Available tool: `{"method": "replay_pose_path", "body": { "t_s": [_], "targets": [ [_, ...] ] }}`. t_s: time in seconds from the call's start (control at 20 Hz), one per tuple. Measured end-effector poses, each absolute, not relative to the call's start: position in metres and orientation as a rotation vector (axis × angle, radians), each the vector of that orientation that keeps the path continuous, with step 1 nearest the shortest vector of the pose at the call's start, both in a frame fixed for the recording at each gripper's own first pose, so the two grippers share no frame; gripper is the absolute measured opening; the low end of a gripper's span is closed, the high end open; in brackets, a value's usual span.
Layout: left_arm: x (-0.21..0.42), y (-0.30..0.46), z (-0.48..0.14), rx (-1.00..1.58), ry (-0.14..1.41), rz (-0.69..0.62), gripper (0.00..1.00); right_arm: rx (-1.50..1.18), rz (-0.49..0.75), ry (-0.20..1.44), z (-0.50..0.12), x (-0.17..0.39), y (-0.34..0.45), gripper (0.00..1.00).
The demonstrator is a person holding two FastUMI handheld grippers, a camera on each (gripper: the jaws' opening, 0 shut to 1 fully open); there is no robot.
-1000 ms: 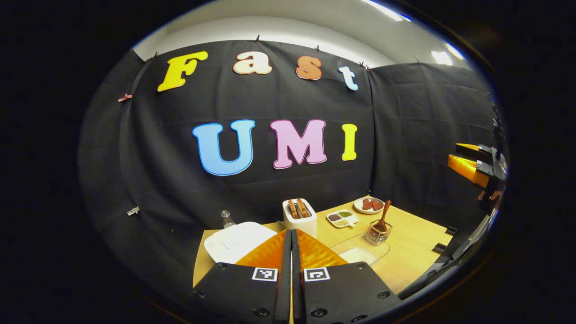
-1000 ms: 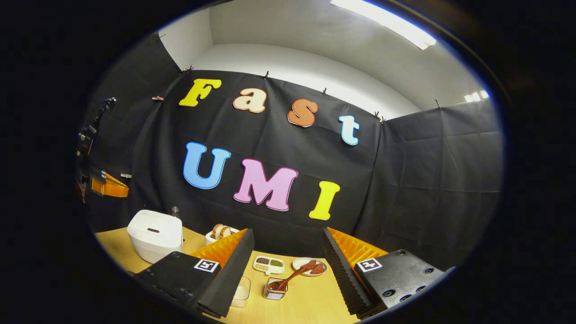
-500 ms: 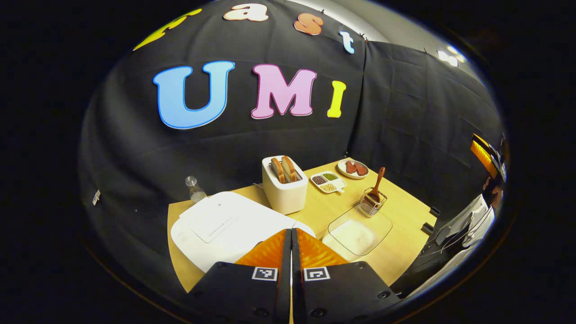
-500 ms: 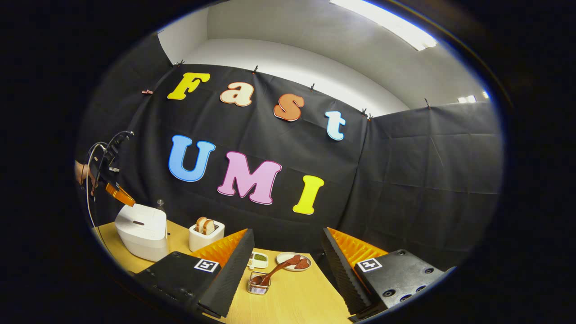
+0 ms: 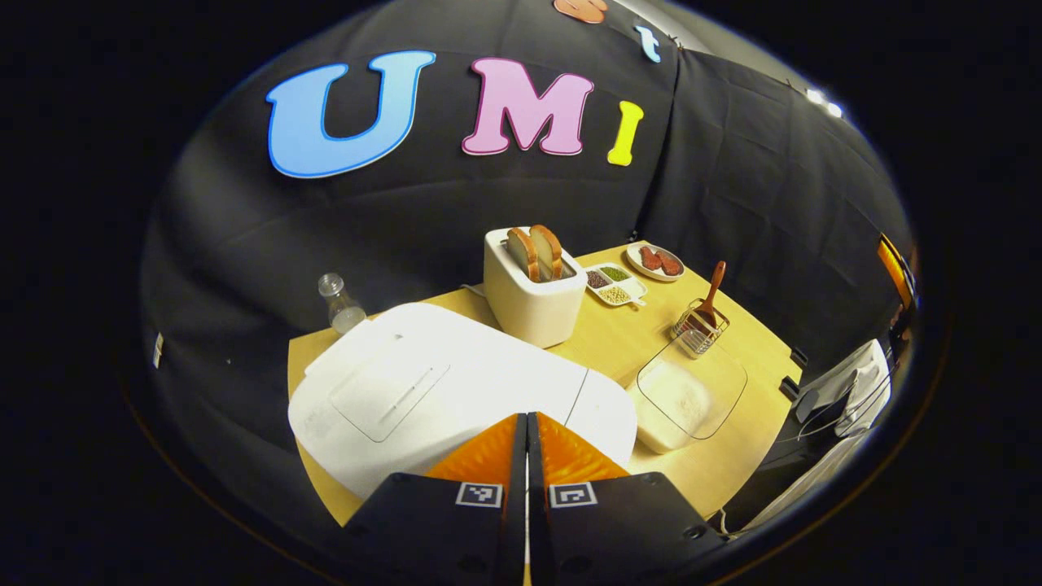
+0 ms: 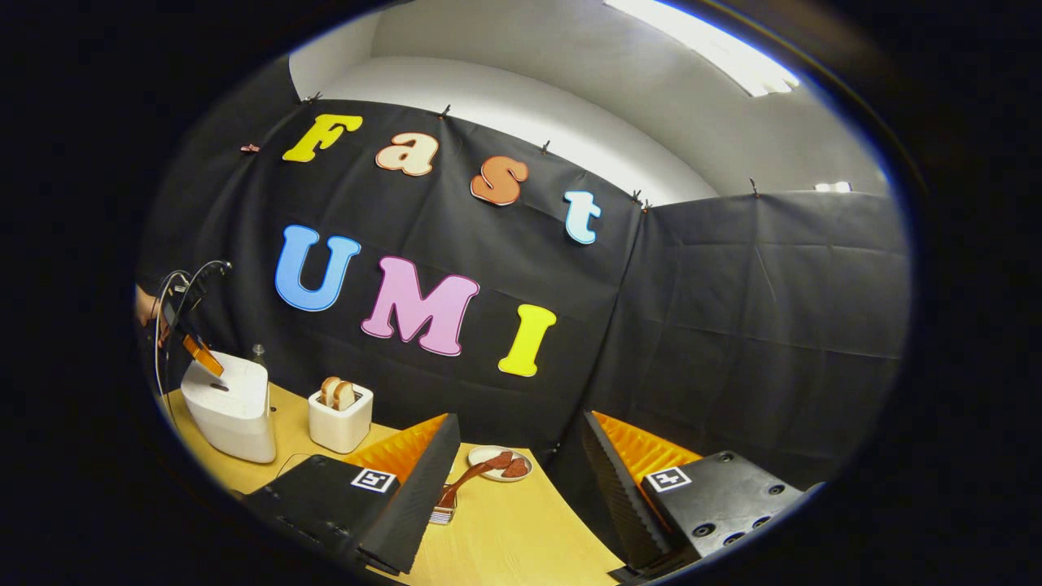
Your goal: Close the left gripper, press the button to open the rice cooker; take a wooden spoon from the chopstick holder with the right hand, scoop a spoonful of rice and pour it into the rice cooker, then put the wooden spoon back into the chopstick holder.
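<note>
The white rice cooker [image 5: 456, 391] sits lid down at the table's [image 5: 733, 456] near left corner. Above its front, the left gripper [image 5: 527, 423] hangs pressed together (tips angled downward); the right gripper [image 6: 521, 480] is spread wide.

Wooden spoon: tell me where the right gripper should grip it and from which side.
Grip the bare upper handle of the wooden spoon, probably from above. Its bowl sits down in the wire chopstick holder and the handle leans up out of it, clear of the rim. The right gripper is open, so it can straddle the handle and lift it upward along the lean.
</note>
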State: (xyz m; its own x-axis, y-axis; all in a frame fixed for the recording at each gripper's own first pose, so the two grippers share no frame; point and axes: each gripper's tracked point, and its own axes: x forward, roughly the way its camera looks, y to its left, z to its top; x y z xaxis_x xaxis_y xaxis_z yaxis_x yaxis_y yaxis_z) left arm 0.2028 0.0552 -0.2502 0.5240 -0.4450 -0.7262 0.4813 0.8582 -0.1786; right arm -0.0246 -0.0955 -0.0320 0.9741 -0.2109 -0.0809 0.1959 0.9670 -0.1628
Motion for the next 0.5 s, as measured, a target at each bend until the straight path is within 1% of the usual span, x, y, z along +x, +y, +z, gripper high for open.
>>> {"method": "replay_pose_path", "body": {
  "t_s": [0.45,0.5],
  "targets": [
    [0.201,0.060,-0.282,0.046,0.937,-0.550,0.07,-0.195,-0.226,0.081,-0.029,-0.019,-0.097,0.95],
    [0.204,0.058,-0.279,0.045,0.926,-0.552,0.07,-0.195,-0.227,0.084,-0.029,-0.019,-0.097,0.95]
  ]
}}
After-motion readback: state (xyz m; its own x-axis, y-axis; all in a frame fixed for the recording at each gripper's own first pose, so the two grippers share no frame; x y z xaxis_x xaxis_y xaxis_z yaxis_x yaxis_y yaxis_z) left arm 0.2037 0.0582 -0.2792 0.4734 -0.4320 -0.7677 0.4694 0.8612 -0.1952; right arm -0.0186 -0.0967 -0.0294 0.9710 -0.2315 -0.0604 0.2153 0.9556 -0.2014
